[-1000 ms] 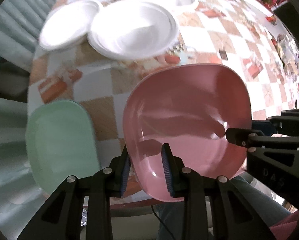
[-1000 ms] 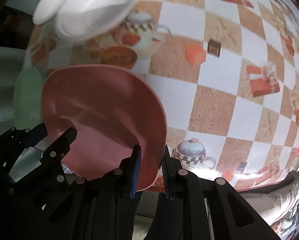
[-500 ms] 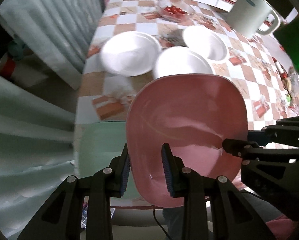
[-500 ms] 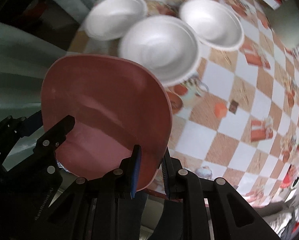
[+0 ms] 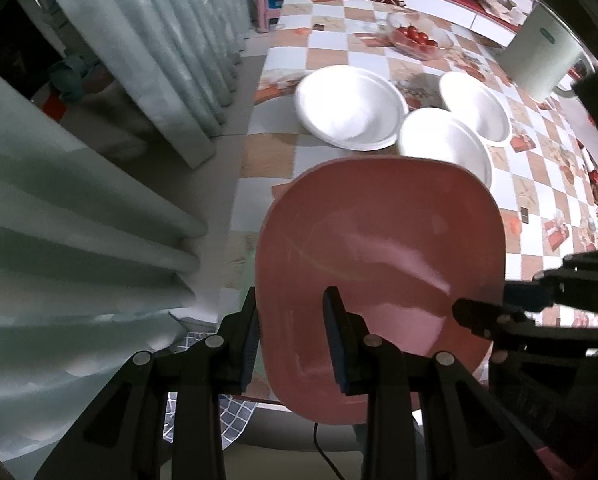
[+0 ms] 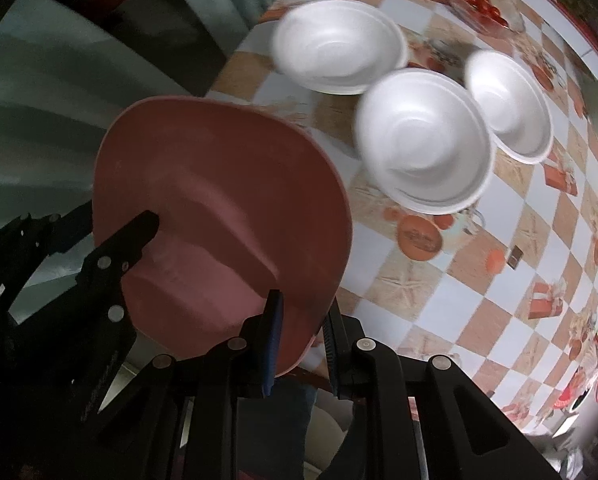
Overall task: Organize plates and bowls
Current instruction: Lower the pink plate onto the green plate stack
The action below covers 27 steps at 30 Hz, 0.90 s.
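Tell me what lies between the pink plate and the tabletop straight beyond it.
Both grippers, left and right, hold the pink plate above the table's near edge. Three white bowls sit directly ahead; nothing else visible intervenes.

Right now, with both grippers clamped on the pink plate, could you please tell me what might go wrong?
The pink rounded-square plate is held only by its rim: the left gripper and right gripper each pinch one edge, so uneven motion could twist it loose. It also hangs close over the nearest white foam bowl, so lowering it carelessly might knock that bowl into the two other white bowls beside it.
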Each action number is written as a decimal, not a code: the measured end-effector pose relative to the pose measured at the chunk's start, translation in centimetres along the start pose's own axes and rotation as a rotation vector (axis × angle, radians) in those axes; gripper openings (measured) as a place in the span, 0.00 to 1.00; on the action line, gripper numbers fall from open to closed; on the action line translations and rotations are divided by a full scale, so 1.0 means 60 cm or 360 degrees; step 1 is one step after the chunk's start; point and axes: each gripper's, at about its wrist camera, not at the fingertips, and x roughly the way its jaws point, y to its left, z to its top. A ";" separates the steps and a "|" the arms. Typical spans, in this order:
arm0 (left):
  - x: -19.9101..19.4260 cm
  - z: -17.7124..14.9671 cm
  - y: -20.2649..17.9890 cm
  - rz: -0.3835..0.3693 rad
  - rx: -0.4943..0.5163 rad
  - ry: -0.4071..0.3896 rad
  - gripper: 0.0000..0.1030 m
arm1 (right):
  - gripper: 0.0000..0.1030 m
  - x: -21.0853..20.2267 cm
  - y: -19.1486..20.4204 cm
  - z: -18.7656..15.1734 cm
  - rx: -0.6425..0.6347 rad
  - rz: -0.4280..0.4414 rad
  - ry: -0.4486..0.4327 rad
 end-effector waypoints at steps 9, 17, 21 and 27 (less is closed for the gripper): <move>0.014 -0.015 0.004 0.0042 0.0048 0.0053 0.32 | 0.21 0.031 -0.003 -0.010 0.0124 0.0090 0.0074; 0.026 -0.020 0.013 0.0057 0.0051 0.0088 0.32 | 0.21 0.050 0.009 -0.010 0.0156 0.0138 0.0137; 0.035 -0.025 0.016 0.0040 0.0030 0.0118 0.32 | 0.21 0.066 0.011 -0.013 0.0149 0.0134 0.0160; 0.040 -0.031 0.010 0.0031 0.0034 0.0124 0.32 | 0.21 0.078 0.005 -0.014 0.0174 0.0140 0.0160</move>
